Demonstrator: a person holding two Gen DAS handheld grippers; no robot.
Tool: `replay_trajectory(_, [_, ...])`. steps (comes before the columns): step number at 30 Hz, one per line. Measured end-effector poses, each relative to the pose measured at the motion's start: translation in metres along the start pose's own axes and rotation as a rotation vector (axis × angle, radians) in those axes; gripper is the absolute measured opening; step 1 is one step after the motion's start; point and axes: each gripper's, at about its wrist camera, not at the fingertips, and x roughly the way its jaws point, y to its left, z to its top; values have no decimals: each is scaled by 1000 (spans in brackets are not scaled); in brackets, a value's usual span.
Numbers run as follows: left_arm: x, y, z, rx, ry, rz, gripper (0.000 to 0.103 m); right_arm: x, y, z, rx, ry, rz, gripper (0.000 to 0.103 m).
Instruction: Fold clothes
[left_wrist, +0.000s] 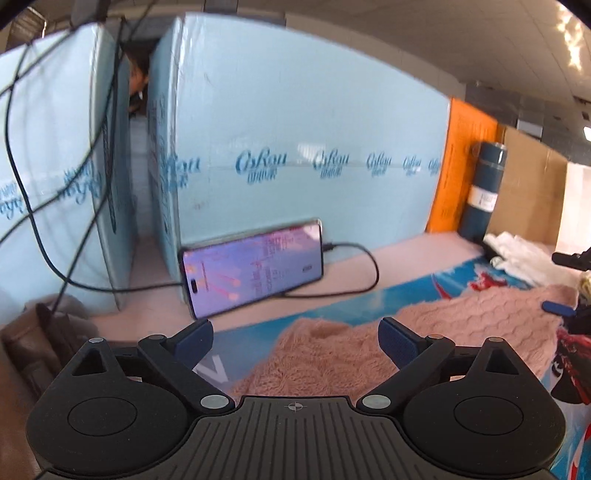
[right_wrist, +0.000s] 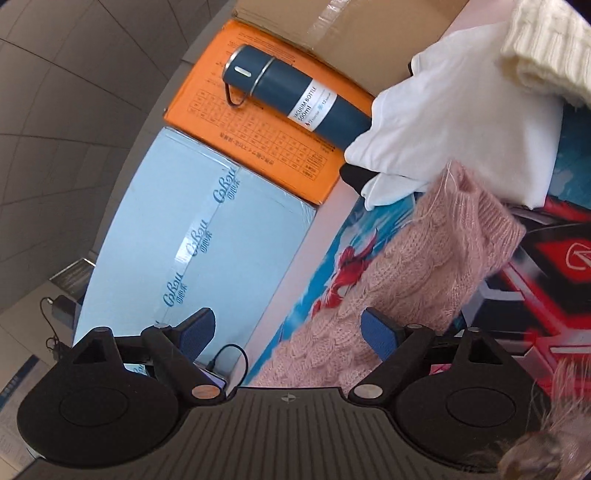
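Item: pink knit sweater, fuzzy cable-knit, lying on the printed mat that covers the desk.

Hazards:
- Loose long fibres at the sweater's edge; the pads could snag or pull yarn if either tool closes on fluff rather than a full layer of fabric.
- Thick, springy knit; a fold is likely to spring open or slide on the glossy mat.
- Phone leaning on the pale blue box, with its charging cable looping just beside the sweater's far edge; a swept sleeve or tool may catch the cable and tip the phone.
- White garment touching or overlapping the sweater's ribbed end; lifting one may drag the other.
- Vacuum bottle standing near that pile, apt to topple if cloth is pulled.

Tools:
- Left tool: jaws spread wide, holding nothing, hovering over the sweater's near edge.
- Right tool: jaws spread wide, holding nothing, above the sweater's long side.

Condition of item: spread lengthwise, surface rumpled, ribbed end visible in the right view. Whether it lies in one layer or is already doubled over cannot be told.
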Motion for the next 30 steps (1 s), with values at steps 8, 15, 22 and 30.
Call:
replay_trajectory(8, [5, -15, -25, 37, 36, 12, 30, -1, 1, -1, -20, 17, 29, 86])
replay_trajectory(15, [-76, -66, -47, 268, -216, 23, 21, 0, 7, -7, -47, 69, 130, 84])
replay_trajectory(22, [-118, -99, -92, 463, -278, 16, 20, 3, 14, -14, -64, 145, 245, 74])
replay_trajectory(30, [-126, -111, -123, 594, -226, 12, 19, 23, 29, -35, -114, 235, 83, 35])
